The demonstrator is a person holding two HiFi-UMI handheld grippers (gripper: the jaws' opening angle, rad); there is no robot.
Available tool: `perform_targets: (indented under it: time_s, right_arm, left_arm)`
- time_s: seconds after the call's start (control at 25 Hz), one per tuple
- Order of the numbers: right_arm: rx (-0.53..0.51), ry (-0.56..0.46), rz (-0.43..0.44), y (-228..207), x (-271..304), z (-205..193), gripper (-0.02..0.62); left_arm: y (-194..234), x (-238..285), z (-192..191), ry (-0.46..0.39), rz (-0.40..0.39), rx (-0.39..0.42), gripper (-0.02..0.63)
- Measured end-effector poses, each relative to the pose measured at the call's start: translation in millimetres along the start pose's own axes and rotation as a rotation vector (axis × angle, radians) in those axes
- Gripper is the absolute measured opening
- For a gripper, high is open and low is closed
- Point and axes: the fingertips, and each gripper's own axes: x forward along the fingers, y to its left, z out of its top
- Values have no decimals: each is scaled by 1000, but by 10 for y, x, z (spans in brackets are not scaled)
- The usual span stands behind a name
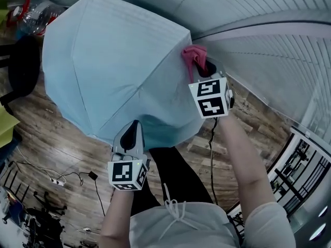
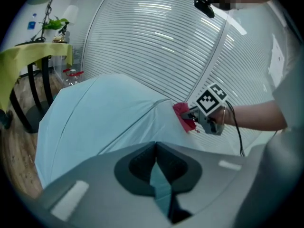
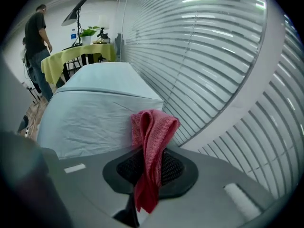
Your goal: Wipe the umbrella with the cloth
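The light blue umbrella (image 1: pixel 114 61) is open, its top facing the person, and it fills most of the space in front of them above the wooden floor (image 1: pixel 57 154). The left gripper (image 1: pixel 135 127) sits at about 6 o'clock on the canopy. Its jaws are pressed together on a strip of the blue fabric at the rim, and its own view shows that strip running between them. The right gripper (image 1: pixel 206 70) is at about 2 o'clock on the canopy, pinching a folded red cloth (image 1: pixel 192 56) that stands up past the jaw tips (a short tail hangs below them too). The cloth seems to touch the canopy right at the edge, near a rib end, with the striped glass wall (image 1: pixel 269 45) just behind it.

I would say the wiping is at an early stage, because the cloth is only at the rim. To wipe well, the left pinch should pull the panel taut so the fabric does not ripple under the cloth. The right gripper should tilt so the broad fold lies flat rather than poking the fabric with an edge. Long strokes from the 2 o'clock rim toward the crown, one panel at a time, look sensible. Pressure should be light, since the canopy looks ready to swing away under a hard push and the rim could slip out of the left jaws.
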Motion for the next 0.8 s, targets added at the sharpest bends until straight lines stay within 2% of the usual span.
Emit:
perform_targets:
  time_s: [0.16,0.32,0.44,0.64,0.8]
  right_arm:
    - [23,-23,-52,-29,-297,-15,60]
    - [75,-46,-26,252,-831,21,60]
    - [92,-64,2,661,-1105,36,60]
    - [150,-62,61,1577,-1399,-73,60]
    - [181,-47,151,2430,-1523,-130,60]
  left_arm:
    - [-89,-52,-65,-11,-28,-30,6]
    - [-132,-324,-111,-25,-71,-11,6]
    - [10,-530,-154,-33,-90,11,6]
    - [363,-944,-285,-28,-119,75,6]
    - [776,-1272,-473,-20,-106,76,6]
